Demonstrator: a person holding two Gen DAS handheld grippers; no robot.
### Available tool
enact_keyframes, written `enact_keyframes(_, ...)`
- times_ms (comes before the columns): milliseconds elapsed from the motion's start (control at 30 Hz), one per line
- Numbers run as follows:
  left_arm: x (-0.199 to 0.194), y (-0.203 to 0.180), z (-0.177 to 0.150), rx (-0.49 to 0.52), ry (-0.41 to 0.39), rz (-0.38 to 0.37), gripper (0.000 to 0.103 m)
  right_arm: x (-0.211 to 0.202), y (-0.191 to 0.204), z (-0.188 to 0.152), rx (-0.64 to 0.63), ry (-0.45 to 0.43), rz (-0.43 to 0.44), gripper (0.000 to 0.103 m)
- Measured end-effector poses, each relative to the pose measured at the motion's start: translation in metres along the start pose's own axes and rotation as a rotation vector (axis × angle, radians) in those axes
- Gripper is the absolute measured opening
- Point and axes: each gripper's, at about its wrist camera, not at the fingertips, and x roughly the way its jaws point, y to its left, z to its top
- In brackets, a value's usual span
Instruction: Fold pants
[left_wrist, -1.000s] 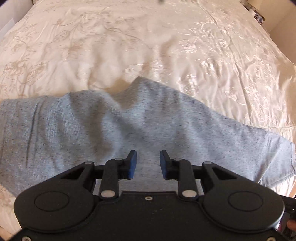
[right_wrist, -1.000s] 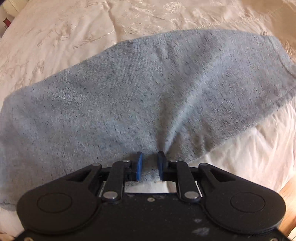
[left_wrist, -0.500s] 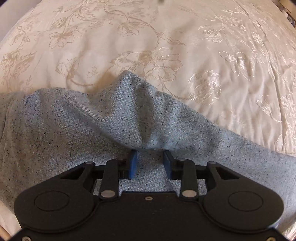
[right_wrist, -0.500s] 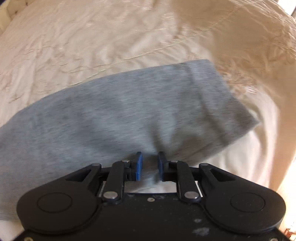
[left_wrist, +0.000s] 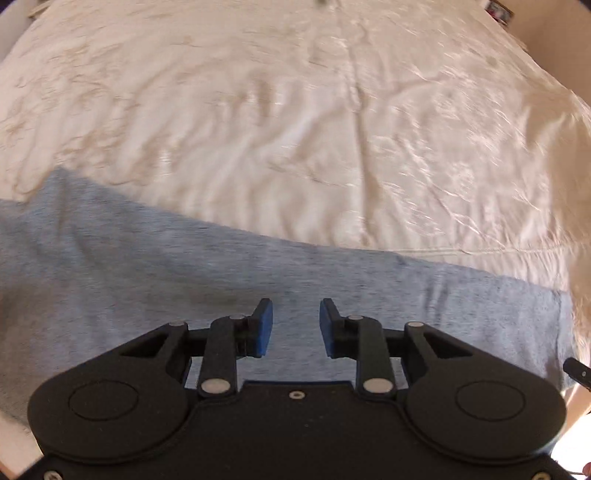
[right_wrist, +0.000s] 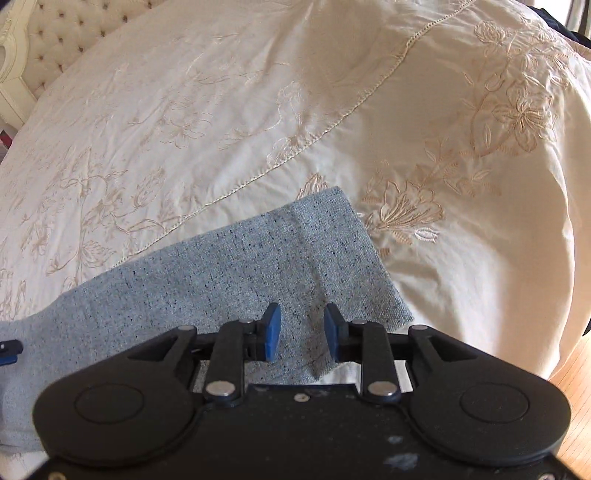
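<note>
Fingers (right_wrist: 272, 332) on the right gripper (right_wrist: 302, 332) stand apart, their blue pads clear of the cloth; the jaws have just been opening, and the grey pants (right_wrist: 229, 280) lie beneath the gap rather than pinched in it. A small raised crease in the fabric runs up between the two pads. On the left gripper (left_wrist: 296, 326) the fingers (left_wrist: 264, 326) also stand apart with nothing clamped; its jaws have just been closing a little, and only flat grey cloth shows below them.

Those pants (left_wrist: 155, 280) lie spread in a long band across the near part of the bed (left_wrist: 295, 122), close to its near edge. From the right wrist camera, one squared-off end of the garment reaches toward the bed's near right corner, where the cover drops away to a wooden floor (right_wrist: 574, 373). From the left wrist camera, the picture is blurred, and the grey band runs from the left edge of view to a straight hem at the right.

Under the pants is a cream bedspread (right_wrist: 424, 122) embroidered with flowers. A tufted headboard (right_wrist: 62, 40) shows at the far left corner.
</note>
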Motion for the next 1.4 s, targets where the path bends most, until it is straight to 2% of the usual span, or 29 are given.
enact_keyframes(67, 0.022, -0.020, 0.007, 0.031, 0.009, 0.033, 0.043, -0.002, -0.003, 0.002, -0.014, -0.003, 0.000, 0.029)
enact_keyframes(167, 0.062, -0.029, 0.021, 0.011, 0.088, 0.125, 0.042, -0.001, -0.012, 0.006, -0.031, 0.002, -0.003, 0.031)
enact_keyframes(267, 0.062, -0.039, 0.022, -0.010, 0.078, 0.169, 0.040, 0.002, -0.028, 0.009, -0.037, 0.018, -0.008, 0.032)
enact_keyframes(400, 0.059, -0.047, 0.015, 0.082, 0.057, 0.174, 0.041, 0.004, -0.051, 0.013, -0.014, 0.036, -0.002, 0.034)
enact_keyframes(600, 0.056, -0.034, 0.016, 0.028, 0.086, 0.131, 0.046, 0.036, -0.088, 0.023, 0.048, 0.155, 0.112, 0.036)
enact_keyframes(733, 0.060, -0.038, 0.020, 0.018, 0.105, 0.156, 0.045, 0.059, -0.108, 0.026, 0.112, 0.210, 0.225, 0.041)
enact_keyframes(900, 0.060, -0.040, 0.019, 0.039, 0.105, 0.168, 0.045, 0.077, -0.113, 0.033, 0.158, 0.272, 0.339, 0.042)
enact_keyframes(967, 0.057, -0.039, 0.021, 0.035, 0.112, 0.160, 0.045, 0.081, -0.108, 0.034, 0.149, 0.290, 0.372, 0.037)
enact_keyframes(1033, 0.047, -0.040, 0.023, 0.013, 0.124, 0.163, 0.043, 0.076, -0.100, 0.035, 0.121, 0.278, 0.369, 0.012)
enact_keyframes(1133, 0.018, -0.049, 0.017, -0.016, 0.086, 0.118, 0.040, 0.061, -0.089, 0.037, 0.089, 0.226, 0.346, 0.010)
enact_keyframes(1233, 0.011, -0.071, 0.011, 0.036, 0.082, 0.057, 0.040, 0.041, -0.079, 0.036, 0.061, 0.171, 0.324, 0.010)
enact_keyframes(1333, 0.031, -0.094, 0.016, 0.101, 0.076, 0.058, 0.041, 0.026, -0.071, 0.034, 0.063, 0.147, 0.312, 0.010)
enact_keyframes(1400, 0.057, -0.099, 0.026, 0.080, 0.090, 0.095, 0.041, 0.019, -0.066, 0.033, 0.051, 0.132, 0.307, 0.010)
